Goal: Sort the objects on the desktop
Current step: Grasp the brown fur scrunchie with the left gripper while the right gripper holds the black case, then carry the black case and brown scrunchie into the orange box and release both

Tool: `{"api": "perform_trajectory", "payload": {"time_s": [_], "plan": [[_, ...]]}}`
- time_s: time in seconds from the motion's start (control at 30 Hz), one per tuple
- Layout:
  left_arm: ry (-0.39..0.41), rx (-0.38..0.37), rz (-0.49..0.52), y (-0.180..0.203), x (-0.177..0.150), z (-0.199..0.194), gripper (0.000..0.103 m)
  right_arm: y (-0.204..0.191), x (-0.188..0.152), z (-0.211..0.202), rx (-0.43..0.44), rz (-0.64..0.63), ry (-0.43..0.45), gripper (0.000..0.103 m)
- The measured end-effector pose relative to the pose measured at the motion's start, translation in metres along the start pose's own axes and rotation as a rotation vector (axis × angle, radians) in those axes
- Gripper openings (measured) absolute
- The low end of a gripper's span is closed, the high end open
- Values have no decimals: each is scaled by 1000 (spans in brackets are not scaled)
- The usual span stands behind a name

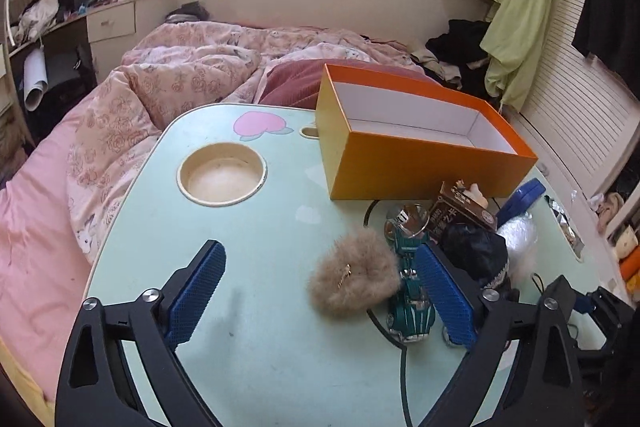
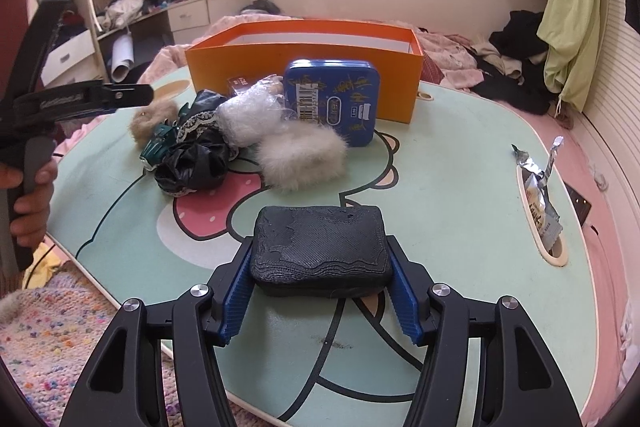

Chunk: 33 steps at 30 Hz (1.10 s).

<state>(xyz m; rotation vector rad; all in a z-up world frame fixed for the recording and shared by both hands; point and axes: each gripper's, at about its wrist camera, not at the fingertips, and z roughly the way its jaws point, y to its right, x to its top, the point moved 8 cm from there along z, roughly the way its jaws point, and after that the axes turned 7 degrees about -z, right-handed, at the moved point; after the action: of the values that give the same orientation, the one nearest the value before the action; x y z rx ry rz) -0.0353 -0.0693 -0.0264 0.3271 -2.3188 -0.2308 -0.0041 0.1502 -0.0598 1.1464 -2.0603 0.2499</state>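
On bench: right tongs clamp black case; left tongs wide, empty, around fur pouch. Next, judged: carry case into orange box.

On the bench are counted: one orange box, one blue tin, one black case, two fur puffs, tan and white, one green toy car, one black cloth bundle, one brown carton, one foil snack wrapper.
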Motion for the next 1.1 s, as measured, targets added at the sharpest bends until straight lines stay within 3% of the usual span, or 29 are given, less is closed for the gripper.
{"api": "perform_trajectory", "payload": {"time_s": [0.07, 0.13, 0.2, 0.23, 0.27, 0.5, 0.77, 0.97, 1.1], "plan": [[-43, 24, 21, 0, -3, 13, 75, 0, 0, 0, 0, 0, 0, 60], [-84, 19, 36, -1, -10, 23, 70, 0, 0, 0, -1, -1, 0, 60], [-115, -1, 33, 0, -16, 25, 49, 0, 0, 0, 0, 1, 0, 60], [-107, 19, 32, -3, -16, 24, 29, 0, 0, 0, 1, 2, -1, 60], [-103, 32, 22, -6, -17, 22, 24, -1, 0, 0, 1, 2, -1, 60], [-67, -54, 9, -5, -23, 2, 24, -1, 1, -1, -1, 2, 1, 60], [-6, -75, 21, 1, -23, -26, 24, 7, 8, -10, 26, 42, 30, 59], [23, -105, 62, 20, -7, -34, 24, 15, 36, -20, 31, 70, 86, 59], [23, -125, 112, 42, 14, -28, 24, 26, 75, -23, 34, 92, 136, 59]]}}
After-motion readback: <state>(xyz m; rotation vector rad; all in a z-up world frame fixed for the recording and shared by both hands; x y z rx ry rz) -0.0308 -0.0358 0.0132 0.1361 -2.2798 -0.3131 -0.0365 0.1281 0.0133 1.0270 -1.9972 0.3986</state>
